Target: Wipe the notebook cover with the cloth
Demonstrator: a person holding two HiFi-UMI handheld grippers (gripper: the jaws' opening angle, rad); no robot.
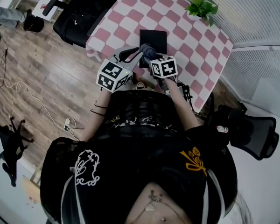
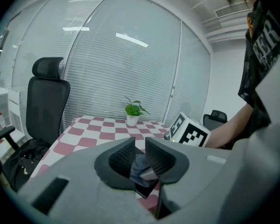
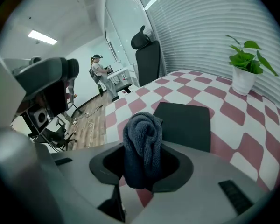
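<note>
Clamping the cloth [image 3: 142,129] in my right gripper [image 3: 144,146], I had its jaws pressed on a bunched grey roll that stood up between them and hung down below the pads. My left gripper [image 2: 140,141] was released, its ribbed jaws a little apart with nothing gripped. Through the gap I saw only the cloth and the tip of the other tool beyond.

The notebook [image 3: 184,122], black and closed, lay flat on the pink-and-white checked table [image 3: 252,120], near the edge on my side. In the right gripper view the cloth roll stood in front of the notebook's near left corner and hid it; whether cloth touched cover I could not tell. In the head view both tools met side by side over the notebook's near edge, and their marker cubes [image 1: 164,66] covered part of the table edge closest to me.

A potted plant [image 3: 246,64] in a white pot stood well apart from the notebook, at the far side by the blinds [image 3: 200,27]. A black office chair [image 2: 46,101] stood beside the table on my left, and a second dark chair [image 1: 252,129] stood on the floor to my right. Cables [image 1: 32,97] trailed over the wooden floor [image 1: 51,73] on my left, and a person [image 3: 100,71] stood far off in the room beyond.
</note>
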